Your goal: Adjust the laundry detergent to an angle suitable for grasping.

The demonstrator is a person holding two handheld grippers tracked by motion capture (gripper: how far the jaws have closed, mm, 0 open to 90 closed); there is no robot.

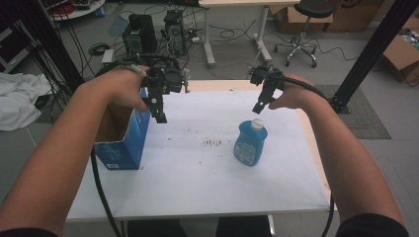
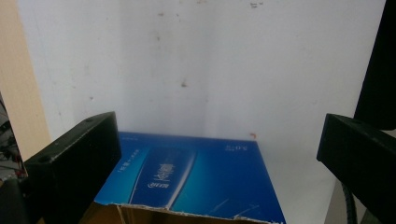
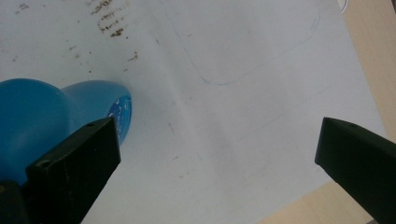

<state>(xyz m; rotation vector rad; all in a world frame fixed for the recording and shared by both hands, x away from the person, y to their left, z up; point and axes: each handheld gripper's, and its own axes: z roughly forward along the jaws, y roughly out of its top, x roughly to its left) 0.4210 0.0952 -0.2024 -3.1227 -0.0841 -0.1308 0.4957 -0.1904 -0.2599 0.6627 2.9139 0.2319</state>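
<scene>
Near the middle of the high view, a white sheet (image 1: 197,173) covers a wooden table (image 1: 316,148), and two things stand on it well apart. At centre left of the frame stands a blue cardboard box (image 1: 123,140), upright with its top torn open. Right of centre stands a blue bottle (image 1: 250,143) with a white cap (image 1: 257,123), also upright. A patch of small dark specks (image 1: 212,143) marks the sheet between them. The person's left hand (image 1: 121,86) holds the left gripper (image 1: 159,116) just above the box's right edge, its jaws pointing down and not touching the box. In the left gripper view the two black jaws stand wide apart with nothing between them, and the box's blue printed side and ragged top edge lie below them at the bottom of the frame. The right hand (image 1: 291,94) holds the right gripper (image 1: 258,107) just above the bottle's cap, tilted down and to the left. In the right gripper view its jaws are likewise spread wide and grip nothing; the bottle sits at the lower left of that frame, partly behind the left jaw. Beyond the table, at the top of the high view, are a stool (image 1: 304,29) and computer towers (image 1: 155,32) on the floor.
</scene>
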